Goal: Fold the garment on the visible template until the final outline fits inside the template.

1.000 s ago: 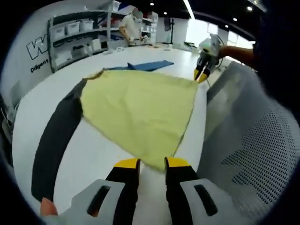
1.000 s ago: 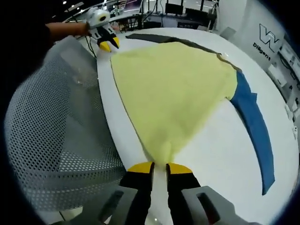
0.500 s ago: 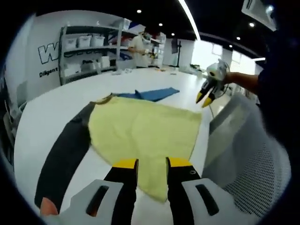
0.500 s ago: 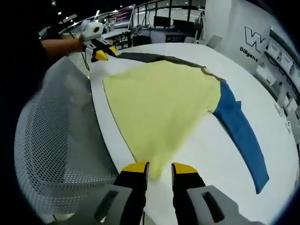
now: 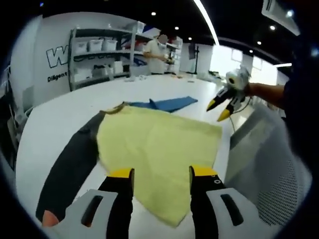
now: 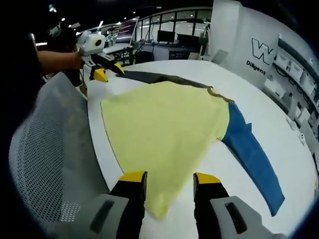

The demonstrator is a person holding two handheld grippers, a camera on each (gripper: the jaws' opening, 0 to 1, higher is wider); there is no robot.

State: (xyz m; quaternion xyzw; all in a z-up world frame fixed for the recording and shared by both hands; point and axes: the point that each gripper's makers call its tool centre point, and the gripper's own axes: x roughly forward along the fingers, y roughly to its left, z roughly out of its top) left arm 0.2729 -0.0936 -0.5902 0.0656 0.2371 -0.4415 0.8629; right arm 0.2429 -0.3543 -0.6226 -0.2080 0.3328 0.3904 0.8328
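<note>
On the white table [image 5: 55, 114], spread flat: one garment [image 5: 154, 149], yellow body with one black sleeve [image 5: 70, 164] and one blue sleeve [image 5: 167, 103]. The hem edge runs along the near table edge, beside a grey mesh chair back [image 6: 45, 164]. No template outline can be made out under the cloth.

Left hand-held gripper [image 5: 157, 175] — jaws apart, nothing between them, poised over the hem corner on the black-sleeve side. That corner lies just beyond and between the yellow tips, pointing back toward the person.

Right hand-held gripper [image 6: 169, 179] — jaws likewise apart and empty, over the opposite hem corner, the blue-sleeve side. In the left gripper view it appears at the far end of the hem, raised off the cloth.

Governing relation: the garment's long axis, hem to collar [image 6: 219, 95], runs straight away from both hand-held grippers across the table; the hem itself spans the line between them. Each has one corner directly ahead, so neither is nearer overall — the left owns the black side, the right the blue.

Judgement: the sleeves lie spread outward, well beyond the body, so the outline likely remains too wide; folding appears barely begun. A next grasp would need each pair of tips lowered onto its own corner.

Background: shelving with bins [image 5: 94, 55], a person standing at the far benches.
</note>
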